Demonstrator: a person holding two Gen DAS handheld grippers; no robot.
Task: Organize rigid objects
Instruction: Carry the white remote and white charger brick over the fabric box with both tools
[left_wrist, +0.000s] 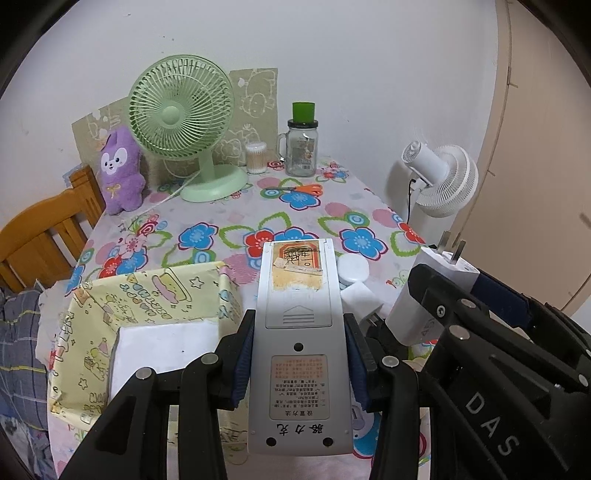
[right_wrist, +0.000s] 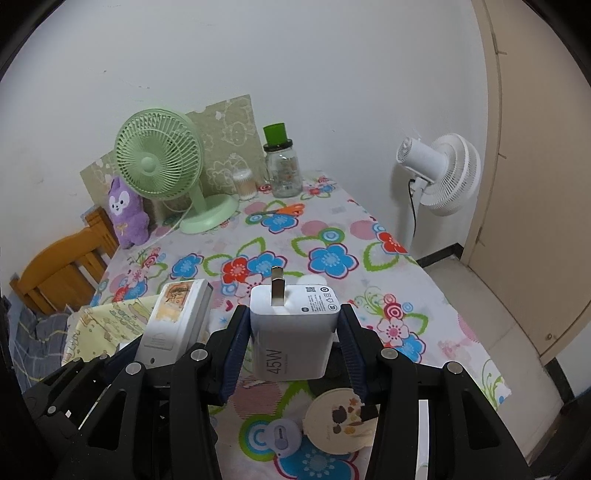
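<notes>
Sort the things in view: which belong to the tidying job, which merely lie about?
In the job: remote control in left gripper; white charger in right gripper; yellow-lined box.

Lying about: green fan, purple plush, glass jar, scissors.

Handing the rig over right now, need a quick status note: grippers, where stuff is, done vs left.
Left gripper: shut on the grey remote, back side up, held above the table.
Right gripper: shut on the white charger, prongs pointing away, also off the table.
Yellow-lined box sits at the near left of the table, just left of the remote; what it already holds cannot be seen.
Still on the cloth near the right gripper: round coaster, small round gadget, another white plug, white round case.
Done: both items gripped. Left: place them, probably in the box, then collect the rest.
</notes>
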